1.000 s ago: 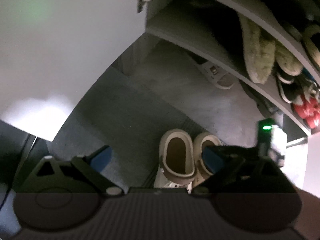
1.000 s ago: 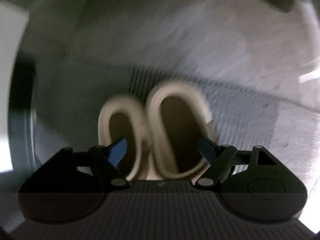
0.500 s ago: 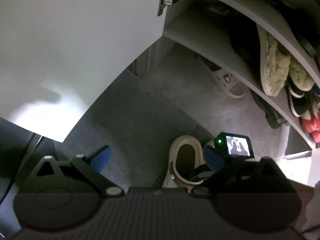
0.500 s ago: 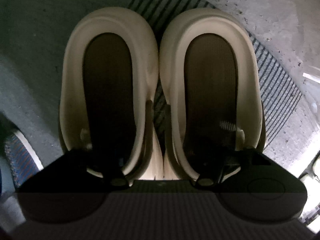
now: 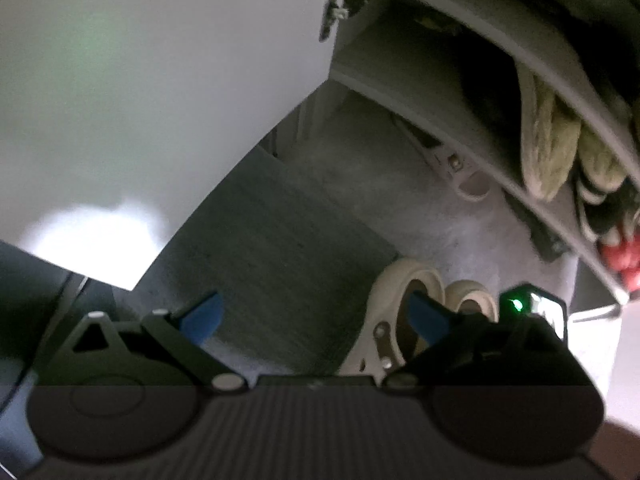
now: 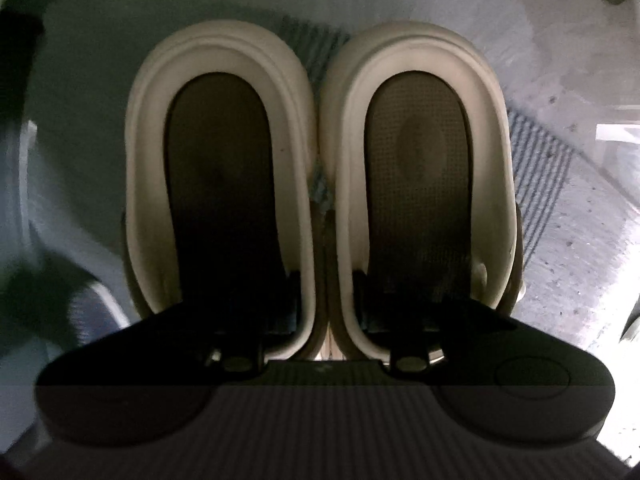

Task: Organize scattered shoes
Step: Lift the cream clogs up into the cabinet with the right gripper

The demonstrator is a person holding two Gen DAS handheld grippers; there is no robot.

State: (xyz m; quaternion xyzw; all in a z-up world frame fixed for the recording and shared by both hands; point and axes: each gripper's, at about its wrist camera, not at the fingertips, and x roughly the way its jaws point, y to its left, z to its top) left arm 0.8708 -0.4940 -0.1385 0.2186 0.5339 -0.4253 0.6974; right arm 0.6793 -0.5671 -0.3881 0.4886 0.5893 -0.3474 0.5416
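Note:
A pair of cream clogs point(image 6: 320, 184) fills the right wrist view, side by side, with dark insoles. My right gripper point(image 6: 326, 292) has one finger inside each clog and is shut on the two inner walls between them. The clogs hang a little above a striped mat point(image 6: 536, 168). The same clogs point(image 5: 404, 312) show low right in the left wrist view, with the right gripper's body and its green light point(image 5: 532, 312) beside them. My left gripper point(image 5: 316, 316) is open and empty above the grey floor mat point(image 5: 280, 248).
A shoe cabinet with an open white door point(image 5: 140, 100) stands ahead. Its shelves point(image 5: 500, 168) hold fuzzy green slippers point(image 5: 548, 152), sandals and red shoes point(image 5: 624, 260). A white slide point(image 5: 460, 168) lies on the floor under the bottom shelf.
My right gripper has closed its fingers inward on the clogs' inner walls and the pair has lifted off the mat. The left gripper stays open and has hardly moved.

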